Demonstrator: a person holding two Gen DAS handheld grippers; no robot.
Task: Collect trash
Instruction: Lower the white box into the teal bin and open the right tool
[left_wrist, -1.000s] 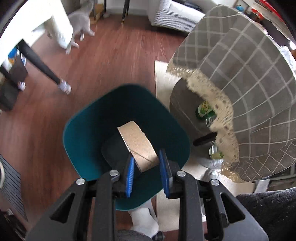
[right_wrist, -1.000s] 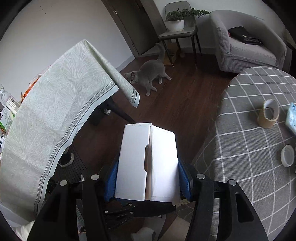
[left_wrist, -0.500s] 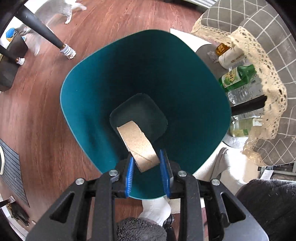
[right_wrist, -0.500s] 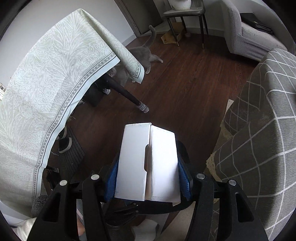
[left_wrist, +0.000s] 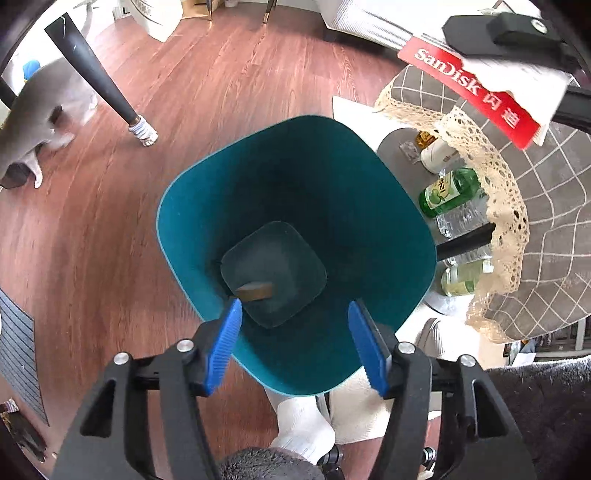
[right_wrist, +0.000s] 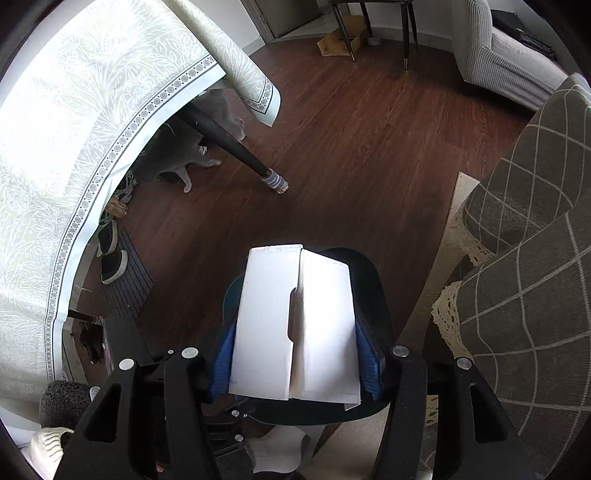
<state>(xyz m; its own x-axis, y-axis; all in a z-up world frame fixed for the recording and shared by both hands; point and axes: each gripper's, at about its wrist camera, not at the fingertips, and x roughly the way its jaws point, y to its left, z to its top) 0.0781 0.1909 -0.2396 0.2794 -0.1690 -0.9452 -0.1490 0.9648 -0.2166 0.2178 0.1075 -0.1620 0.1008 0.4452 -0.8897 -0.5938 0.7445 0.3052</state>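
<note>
Lying at the bottom of the teal bin (left_wrist: 295, 206), the cardboard roll (left_wrist: 255, 291) is loose now. Left tongs (left_wrist: 295, 332) hang right above the bin, jaws just been opening, spread wide with nothing between them. Right tongs (right_wrist: 295, 354) are pinching a flat white carton (right_wrist: 295, 328) over the bin's rim. Grey cat (left_wrist: 29, 110) stands off to the bin's left, near a worktop leg (left_wrist: 99, 77).
</note>
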